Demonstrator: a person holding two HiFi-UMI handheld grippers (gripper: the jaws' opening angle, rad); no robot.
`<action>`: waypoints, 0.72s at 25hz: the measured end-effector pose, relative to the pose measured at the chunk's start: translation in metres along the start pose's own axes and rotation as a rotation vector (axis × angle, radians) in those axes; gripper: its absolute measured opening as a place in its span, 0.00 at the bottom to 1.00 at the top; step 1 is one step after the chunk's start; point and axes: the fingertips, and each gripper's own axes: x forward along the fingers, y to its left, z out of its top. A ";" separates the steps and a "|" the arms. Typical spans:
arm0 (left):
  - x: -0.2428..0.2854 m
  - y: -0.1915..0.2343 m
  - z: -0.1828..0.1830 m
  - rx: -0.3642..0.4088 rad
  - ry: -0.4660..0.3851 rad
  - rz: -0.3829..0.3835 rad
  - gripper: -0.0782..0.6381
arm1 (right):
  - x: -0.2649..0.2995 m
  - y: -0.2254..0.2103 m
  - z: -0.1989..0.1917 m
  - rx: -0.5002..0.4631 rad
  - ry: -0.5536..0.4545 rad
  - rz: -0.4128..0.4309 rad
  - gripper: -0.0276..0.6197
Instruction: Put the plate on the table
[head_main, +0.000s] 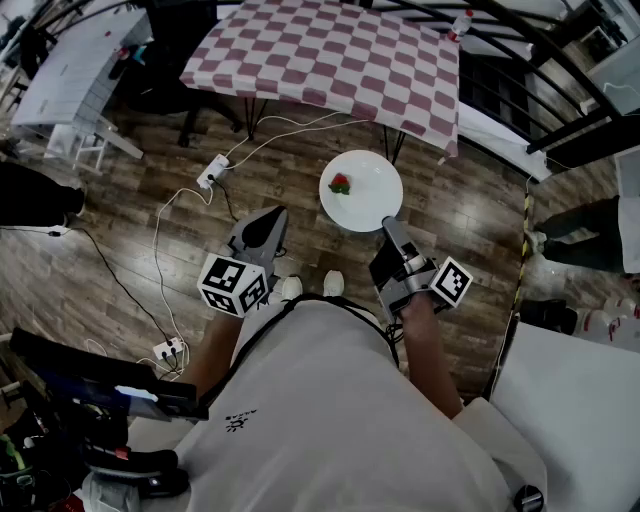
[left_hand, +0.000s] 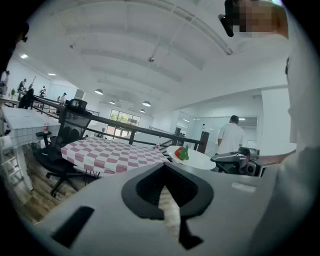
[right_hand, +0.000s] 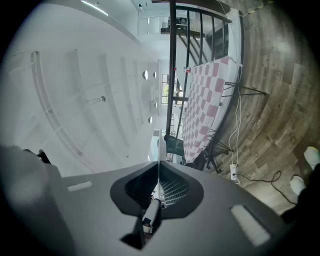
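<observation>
Hanging level in the air just short of the near edge of the red-and-white checked tabletop (head_main: 330, 55), the round white ceramic plate (head_main: 368, 198) is not yet on it, and only the wood-plank floor (head_main: 130, 230) lies beneath. One small red-and-green piece of food (head_main: 341, 184), perhaps a strawberry, sits off centre on the plate. The grey right gripper (head_main: 391, 228) pinches the plate's rim on the side farthest from the tabletop, its jaws pressed onto the thin edge, and points roughly level toward the cloth. The tabletop therefore lies straight ahead of that gripper, beyond the plate. The coming move looks like a forward carry until the plate is over the cloth, then a lowering. Being round, the plate has no long axis to line up, but its face should stay flat or the food may roll. The grey left gripper (head_main: 270, 222), jaws together on nothing, sits farther from the tabletop than the plate and apart from it, so the right hand does the work. In all there are one plate, one piece of food, one checked tabletop and two grippers.
</observation>
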 end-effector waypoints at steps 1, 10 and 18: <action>-0.003 0.001 0.000 -0.001 0.000 0.001 0.11 | -0.001 0.000 -0.002 0.002 -0.002 -0.002 0.07; -0.018 0.009 -0.002 -0.005 0.007 0.000 0.11 | 0.001 0.000 -0.018 0.014 -0.010 -0.007 0.07; -0.015 0.019 -0.003 -0.010 0.013 -0.008 0.11 | 0.010 -0.001 -0.020 0.018 -0.015 0.001 0.07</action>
